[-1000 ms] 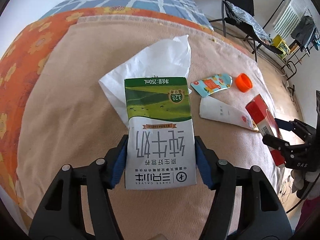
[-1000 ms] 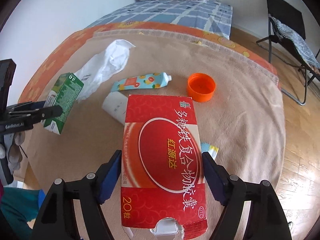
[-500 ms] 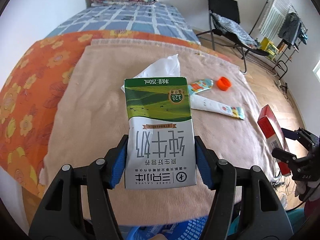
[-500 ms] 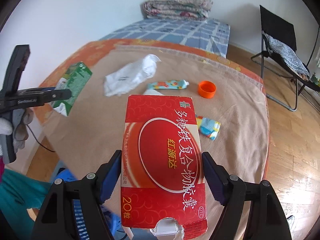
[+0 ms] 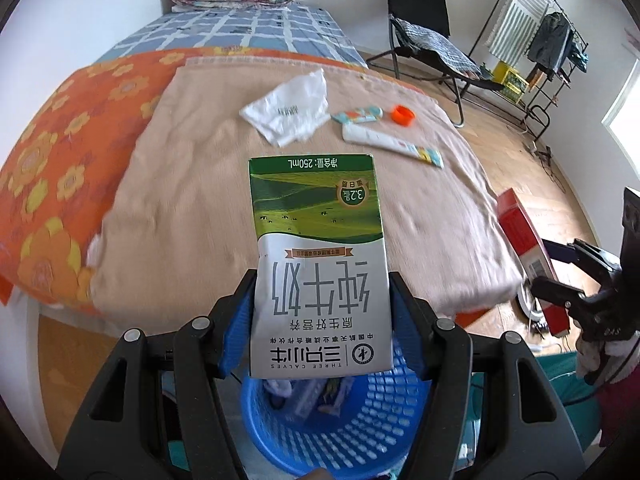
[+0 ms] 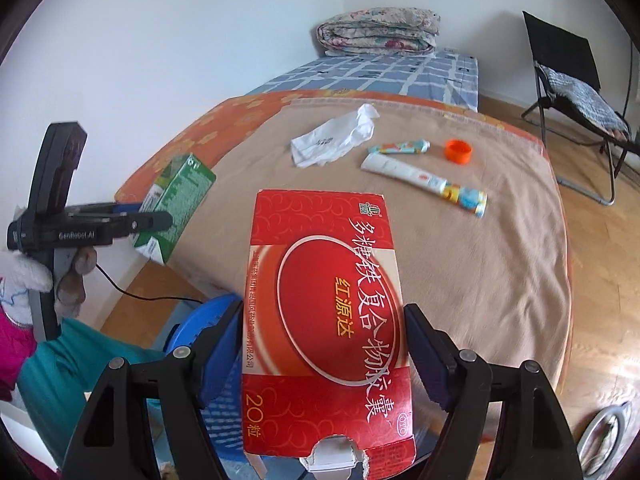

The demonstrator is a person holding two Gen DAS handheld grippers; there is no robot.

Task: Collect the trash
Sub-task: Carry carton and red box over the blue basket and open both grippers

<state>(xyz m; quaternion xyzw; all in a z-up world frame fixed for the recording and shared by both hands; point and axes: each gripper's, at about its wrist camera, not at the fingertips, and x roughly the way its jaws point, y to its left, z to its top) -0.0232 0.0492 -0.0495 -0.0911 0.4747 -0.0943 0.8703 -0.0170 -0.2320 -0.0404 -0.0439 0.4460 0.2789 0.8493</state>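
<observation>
**Two pieces of trash held over the blue basket, four left on the bed**

The left tongs [image 5: 322, 320] are clamped on a milk carton [image 5: 318, 264], and the right tongs [image 6: 324, 360] are clamped on a red medicine box [image 6: 326, 320]; in each pair the blue pads press both sides of the item. Both items are held above the blue basket [image 5: 340, 420], which stands on the floor at the foot of the bed [image 5: 168, 200]. Some trash is already seen inside the basket, though what it is cannot be told. Neither held item has been released yet.

Well beyond the basket, on the beige blanket, four pieces are left to be collected: a crumpled white bag [image 5: 290, 110], a small patterned tube [image 5: 358, 115], an orange cap [image 5: 402, 115] and a long white tube [image 5: 390, 145]. The task is judged to be roughly at its midpoint.

The carton is green and white, printed upside down to the camera, and slightly dented. The red box is flat card with a torn flap at its near end.
</observation>
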